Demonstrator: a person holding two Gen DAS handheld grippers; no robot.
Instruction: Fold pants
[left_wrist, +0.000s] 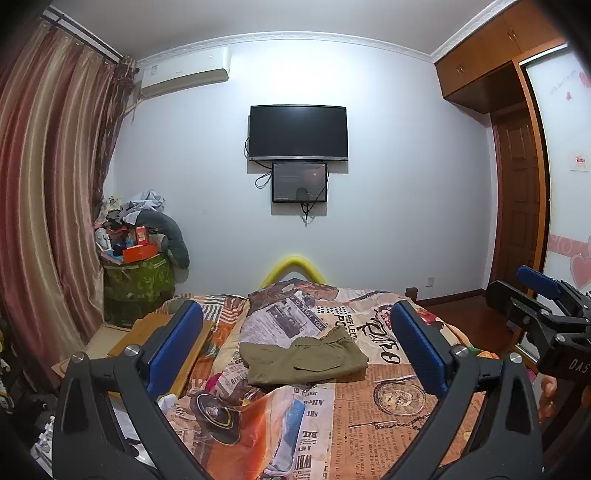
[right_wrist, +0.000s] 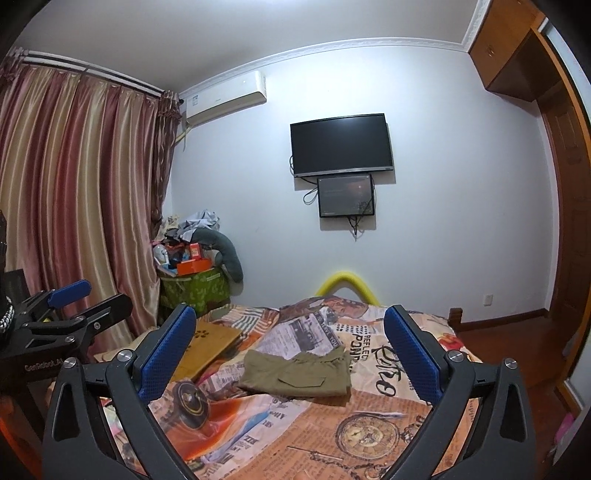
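Olive-green pants (left_wrist: 304, 356) lie folded into a compact rectangle on the patterned bedspread (left_wrist: 388, 402), a cargo pocket facing up; they also show in the right wrist view (right_wrist: 299, 374). My left gripper (left_wrist: 295, 347) is open and empty, raised well back from the pants. My right gripper (right_wrist: 290, 350) is open and empty, also held back above the near bed. Each gripper shows at the edge of the other's view: the right one (left_wrist: 539, 295) and the left one (right_wrist: 77, 299).
A wooden board (right_wrist: 210, 341) lies on the bed's left side. A green hamper piled with clutter (right_wrist: 194, 280) stands by the curtain (right_wrist: 74, 206). A TV (left_wrist: 298, 133) hangs on the far wall. A wardrobe (left_wrist: 517, 206) and wooden floor are on the right.
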